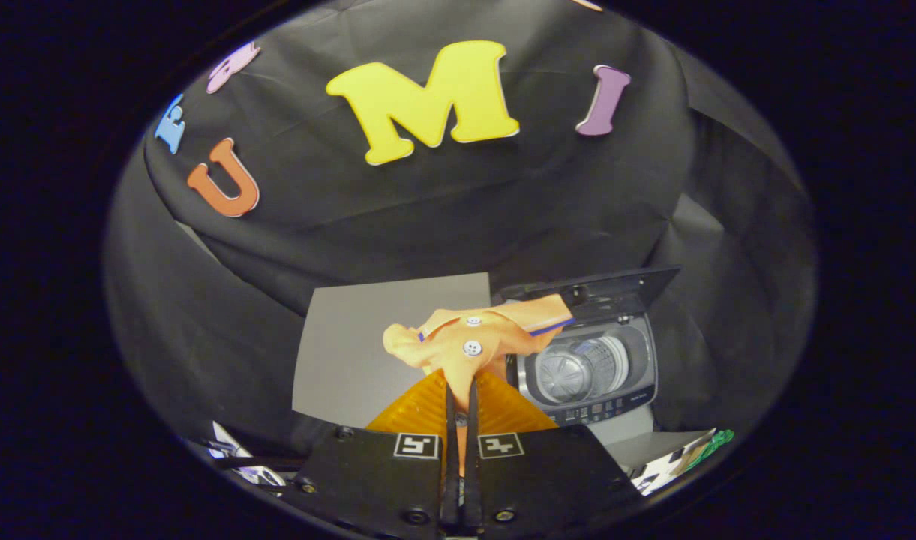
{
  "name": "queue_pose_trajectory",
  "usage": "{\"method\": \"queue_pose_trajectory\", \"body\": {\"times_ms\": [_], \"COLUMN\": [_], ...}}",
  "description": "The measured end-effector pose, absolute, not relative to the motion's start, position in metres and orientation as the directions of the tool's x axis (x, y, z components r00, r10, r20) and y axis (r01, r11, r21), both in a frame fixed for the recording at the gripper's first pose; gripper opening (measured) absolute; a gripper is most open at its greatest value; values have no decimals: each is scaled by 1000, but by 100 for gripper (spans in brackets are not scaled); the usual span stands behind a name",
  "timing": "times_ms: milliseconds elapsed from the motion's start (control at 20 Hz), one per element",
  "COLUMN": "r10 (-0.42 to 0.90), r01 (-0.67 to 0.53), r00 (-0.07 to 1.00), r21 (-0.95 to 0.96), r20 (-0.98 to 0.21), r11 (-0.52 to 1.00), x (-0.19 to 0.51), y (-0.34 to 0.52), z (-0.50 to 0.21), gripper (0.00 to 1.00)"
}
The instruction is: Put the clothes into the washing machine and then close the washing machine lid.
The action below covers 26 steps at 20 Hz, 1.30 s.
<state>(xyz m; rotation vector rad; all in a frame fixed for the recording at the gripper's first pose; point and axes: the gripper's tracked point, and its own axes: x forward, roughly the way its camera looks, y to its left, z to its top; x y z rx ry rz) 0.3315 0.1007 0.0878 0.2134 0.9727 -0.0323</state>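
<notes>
Black cloth drapes the booth's walls around a flat grey surface (352, 352). On it, right of the fingers and just beyond them, stands a small grey toy washing machine (589, 371), its dark lid (608, 289) raised, drum open. The gripper (461, 390) has its jaws pressed together, pinching an orange buttoned cloth garment (476, 337) hanging beside the machine's opening.

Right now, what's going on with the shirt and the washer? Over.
Hand-held gripper shut on orange shirt, held up in the air. Washer ahead to the right, lid up, drum open. Nothing between shirt and drum.
</notes>
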Motion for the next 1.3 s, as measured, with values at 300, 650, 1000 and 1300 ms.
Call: {"method": "queue_pose_trajectory", "body": {"times_ms": [300,650,1000,1300], "r10": [4,-12,43,161], "r01": [209,259,196,67], "r00": [576,580,579,561], "r21": [153,170,190,239], "r20": [-818,-815,-814,-812], "r11": [966,951,962,969], "x": [275,255,282,325], "y": [37,-19,-65,-84], "z": [87,71,38,6], "gripper": [6,6,6,6]}}
